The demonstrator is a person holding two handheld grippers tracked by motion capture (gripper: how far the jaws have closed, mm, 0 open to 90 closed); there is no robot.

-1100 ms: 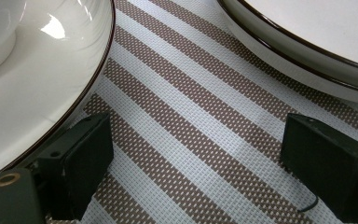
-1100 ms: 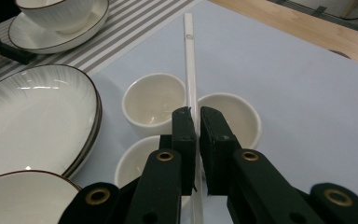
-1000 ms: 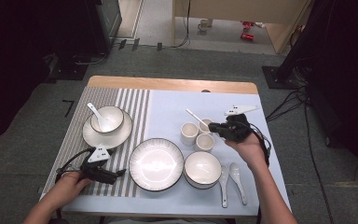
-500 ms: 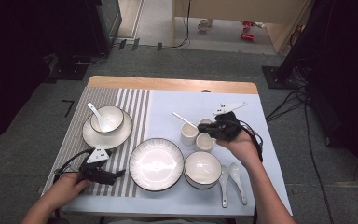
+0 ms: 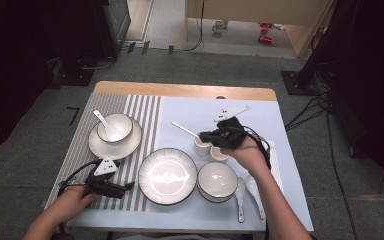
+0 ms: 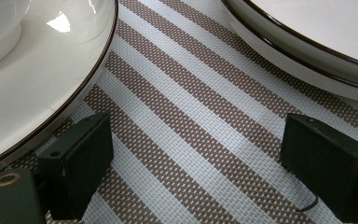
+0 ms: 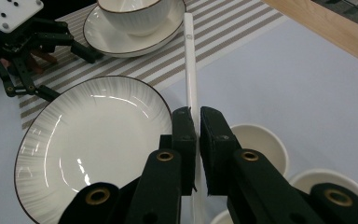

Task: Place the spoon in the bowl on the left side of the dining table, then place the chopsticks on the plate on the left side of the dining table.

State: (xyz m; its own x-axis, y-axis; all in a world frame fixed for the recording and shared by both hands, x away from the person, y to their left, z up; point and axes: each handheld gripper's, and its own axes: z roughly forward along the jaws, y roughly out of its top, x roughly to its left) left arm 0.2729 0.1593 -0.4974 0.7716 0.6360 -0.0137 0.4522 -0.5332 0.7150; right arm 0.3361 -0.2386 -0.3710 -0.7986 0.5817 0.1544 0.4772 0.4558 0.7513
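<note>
While the left gripper (image 6: 191,172) rests spread on woven stripes, the right gripper (image 7: 196,122) pinches a slim (seemingly ceramic) white spoon (image 7: 190,79).

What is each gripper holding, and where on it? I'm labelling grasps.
The right gripper is shut on a white chopstick, gripped near its lower end. The left gripper rests open on the striped mat, holding nothing.

Lab studio, dark curtains (image 5: 25,55), floor cables (image 5: 312,107)

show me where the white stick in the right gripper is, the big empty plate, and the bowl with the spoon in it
White stick (image 7: 189,60): right gripper view, its shaft beyond the jaws.
Big plate (image 5: 167,176): high view, its bare centre.
Bowl with spoon (image 5: 121,127): high view, inner wall right of the spoon.
</note>
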